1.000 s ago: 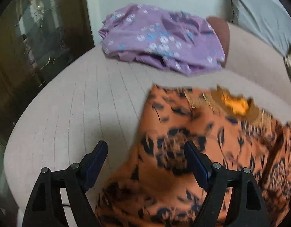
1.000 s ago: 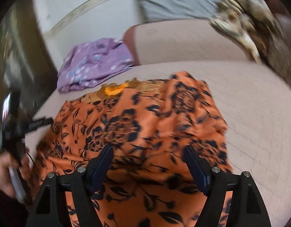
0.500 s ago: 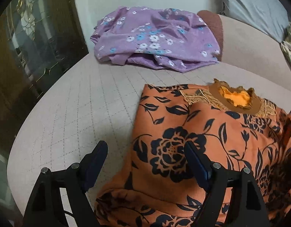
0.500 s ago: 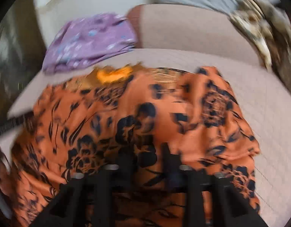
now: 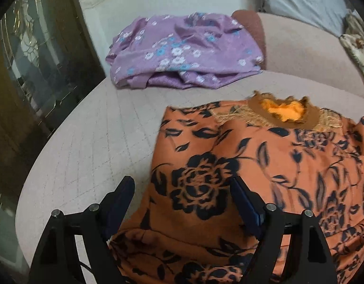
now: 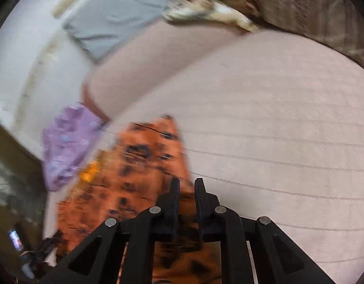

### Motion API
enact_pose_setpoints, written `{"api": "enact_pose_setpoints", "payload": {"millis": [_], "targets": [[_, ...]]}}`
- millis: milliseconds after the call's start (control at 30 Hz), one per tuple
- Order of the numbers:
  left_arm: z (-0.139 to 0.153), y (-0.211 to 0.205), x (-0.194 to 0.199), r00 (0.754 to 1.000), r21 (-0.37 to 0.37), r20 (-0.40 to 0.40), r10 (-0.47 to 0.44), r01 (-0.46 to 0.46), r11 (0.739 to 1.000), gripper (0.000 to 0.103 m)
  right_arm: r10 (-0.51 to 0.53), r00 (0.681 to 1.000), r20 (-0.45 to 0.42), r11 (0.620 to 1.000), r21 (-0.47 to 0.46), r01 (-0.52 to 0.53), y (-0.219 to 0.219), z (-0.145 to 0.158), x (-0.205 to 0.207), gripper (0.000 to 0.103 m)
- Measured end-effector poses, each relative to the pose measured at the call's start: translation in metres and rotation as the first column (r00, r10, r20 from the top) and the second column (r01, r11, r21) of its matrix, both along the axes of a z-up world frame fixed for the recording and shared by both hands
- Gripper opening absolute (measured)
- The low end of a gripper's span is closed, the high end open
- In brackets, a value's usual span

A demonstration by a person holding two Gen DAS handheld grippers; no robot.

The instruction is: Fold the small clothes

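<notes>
Right gripper (image 6: 185, 184): jaws have just been closing, now nearly together on a pinch of the orange floral garment (image 5: 264, 170), presumably to draw that side over for a fold. Left gripper (image 5: 182, 194) gapes wide, holding nothing, over the garment's left edge at lower centre. Thin, limp cloth on the quilted cushion (image 5: 92, 142).

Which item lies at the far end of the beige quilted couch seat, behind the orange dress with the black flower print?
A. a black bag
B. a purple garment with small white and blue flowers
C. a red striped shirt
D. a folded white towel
B: the purple flowered garment lies bunched at the far end of the beige couch seat, beyond the orange dress.
</notes>
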State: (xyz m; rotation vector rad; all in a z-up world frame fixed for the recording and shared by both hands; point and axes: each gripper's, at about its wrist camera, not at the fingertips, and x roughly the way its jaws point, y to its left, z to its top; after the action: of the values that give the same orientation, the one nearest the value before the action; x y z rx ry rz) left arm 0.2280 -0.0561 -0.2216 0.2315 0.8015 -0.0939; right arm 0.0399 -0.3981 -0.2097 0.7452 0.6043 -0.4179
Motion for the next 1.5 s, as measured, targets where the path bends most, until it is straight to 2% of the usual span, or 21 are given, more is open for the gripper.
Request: {"api": "enact_pose_setpoints", "payload": {"millis": [67, 133, 233, 267, 300, 333, 400, 500, 600, 633, 700, 733, 767, 867, 1033, 1200, 1300, 1400, 1500], "targets": [[0.001, -0.007, -0.006, 0.999, 0.005, 0.013, -0.039, 0.039, 0.999, 0.083, 0.072, 0.997, 0.039, 0.995, -0.078, -0.069, 0.019, 0.012, 0.011, 0.015], [-0.003, -0.014, -0.009, 0.997, 0.028, 0.001, -0.071, 0.071, 0.997, 0.083, 0.142, 0.989, 0.032, 0.987, -0.082, -0.139, 0.034, 0.011, 0.023, 0.017], [-0.015, -0.021, -0.008, 0.995, 0.048, -0.045, -0.094, 0.096, 0.994, 0.083, 0.195, 0.979, -0.066, 0.979, -0.056, -0.198, 0.044, -0.012, 0.049, 0.018], [-0.020, -0.023, -0.006, 0.993, 0.053, -0.067, -0.097, 0.100, 0.994, 0.084, 0.196, 0.973, -0.123, 0.978, -0.040, -0.202, 0.045, -0.024, 0.056, 0.018], [-0.024, -0.024, -0.004, 0.992, 0.058, -0.084, -0.099, 0.104, 0.993, 0.089, 0.204, 0.960, -0.191, 0.978, -0.011, -0.210, 0.044, -0.038, 0.063, 0.019], [-0.029, -0.026, -0.002, 0.990, 0.067, -0.100, -0.100, 0.107, 0.992, 0.091, 0.211, 0.958, -0.197, 0.977, 0.001, -0.215, 0.043, -0.044, 0.064, 0.019], [-0.030, -0.027, -0.003, 0.993, 0.084, -0.081, -0.086, 0.093, 0.992, 0.098, 0.203, 0.963, -0.177, 0.978, -0.003, -0.207, 0.043, -0.038, 0.058, 0.019], [-0.029, -0.022, -0.005, 0.993, 0.063, -0.082, -0.089, 0.095, 0.993, 0.098, 0.215, 0.964, -0.157, 0.975, -0.025, -0.221, 0.049, -0.018, 0.035, 0.019], [-0.015, -0.015, -0.020, 0.995, 0.025, -0.020, -0.098, 0.099, 0.995, 0.098, 0.195, 0.978, -0.071, 0.976, -0.082, -0.201, 0.057, 0.010, -0.001, 0.019], [-0.008, -0.014, -0.027, 0.994, 0.015, 0.012, -0.109, 0.109, 0.994, 0.098, 0.192, 0.981, -0.028, 0.977, -0.085, -0.194, 0.059, 0.018, -0.018, 0.024], [0.005, -0.013, -0.044, 0.990, 0.001, 0.064, -0.128, 0.128, 0.992, 0.098, 0.185, 0.983, 0.018, 0.976, -0.117, -0.182, 0.065, 0.034, -0.046, 0.043], [0.013, -0.012, -0.052, 0.987, -0.009, 0.089, -0.132, 0.133, 0.991, 0.098, 0.179, 0.983, 0.026, 0.975, -0.137, -0.174, 0.066, 0.037, -0.050, 0.071], [0.021, -0.012, -0.065, 0.984, -0.024, 0.117, -0.136, 0.140, 0.990, 0.098, 0.162, 0.986, 0.050, 0.973, -0.176, -0.150, 0.071, 0.044, -0.066, 0.080], [0.032, -0.013, -0.100, 0.977, -0.044, 0.143, -0.156, 0.164, 0.985, 0.098, 0.137, 0.986, 0.098, 0.967, -0.230, -0.112, 0.078, 0.055, -0.091, 0.079], [0.039, -0.022, -0.153, 0.963, -0.055, 0.131, -0.236, 0.245, 0.968, 0.098, 0.071, 0.989, 0.128, 0.968, -0.249, -0.038, 0.080, 0.066, -0.120, 0.079], [0.056, -0.034, -0.191, 0.946, -0.067, 0.116, -0.304, 0.312, 0.948, 0.099, 0.075, 0.989, 0.128, 0.966, -0.255, -0.040, 0.089, 0.071, -0.142, 0.079], [0.080, -0.038, -0.200, 0.944, -0.050, 0.152, -0.293, 0.304, 0.951, 0.099, 0.078, 0.987, 0.137, 0.968, -0.248, -0.042, 0.094, 0.075, -0.151, 0.079], [0.109, -0.040, -0.206, 0.943, -0.015, 0.225, -0.246, 0.256, 0.966, 0.099, 0.082, 0.984, 0.158, 0.964, -0.263, -0.038, 0.100, 0.086, -0.157, 0.079], [0.136, -0.034, -0.210, 0.936, -0.057, 0.265, -0.231, 0.254, 0.965, 0.099, 0.095, 0.975, 0.202, 0.957, -0.287, -0.034, 0.106, 0.109, -0.165, 0.079]]}}
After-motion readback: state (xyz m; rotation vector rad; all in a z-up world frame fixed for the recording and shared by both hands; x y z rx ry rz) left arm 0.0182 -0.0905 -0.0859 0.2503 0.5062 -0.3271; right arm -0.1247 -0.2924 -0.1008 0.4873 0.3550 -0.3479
